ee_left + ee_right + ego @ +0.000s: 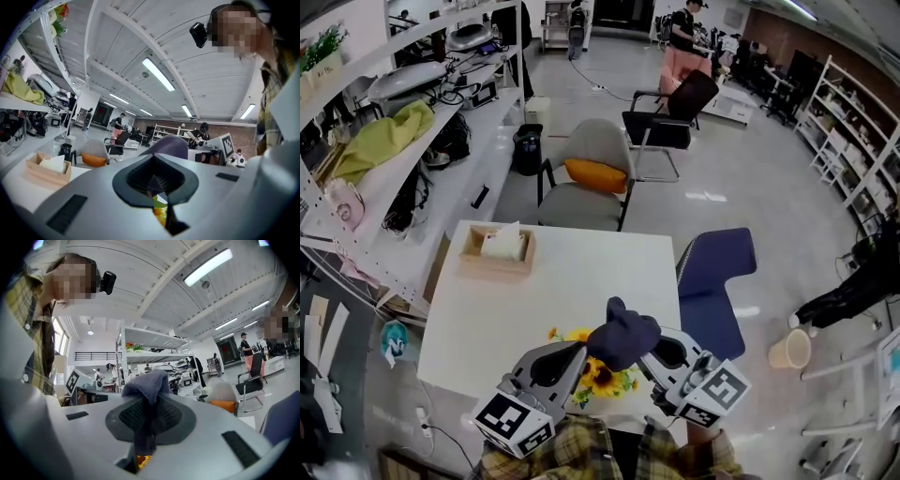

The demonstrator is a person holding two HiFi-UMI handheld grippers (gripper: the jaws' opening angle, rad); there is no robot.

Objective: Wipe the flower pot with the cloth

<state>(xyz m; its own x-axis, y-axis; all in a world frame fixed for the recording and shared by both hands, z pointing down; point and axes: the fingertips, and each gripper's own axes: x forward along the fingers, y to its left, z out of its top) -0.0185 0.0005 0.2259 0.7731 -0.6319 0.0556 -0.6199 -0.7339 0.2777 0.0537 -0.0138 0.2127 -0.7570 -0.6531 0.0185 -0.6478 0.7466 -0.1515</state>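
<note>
The right tool (pixel 656 356) (pixel 144 430) clamps a hanging fold of the dark cloth (pixel 623 339) (pixel 146 380). The left tool (pixel 581 356) (pixel 157 187) is closed on the cloth's edge. Yellow blooms of the flower pot (pixel 602 378) show just below both tips, over the worktop (pixel 572 281).

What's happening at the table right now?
A person is working with a gripper in each hand at the near edge of the white table. The right gripper is clamped on the dark blue cloth, which bunches up above its jaws. The left gripper is shut too, apparently on another fold of the same cloth. The cloth sits just above the sunflowers. The pot beneath them is hidden by the grippers, so whether the cloth is touching it cannot be seen.
</note>
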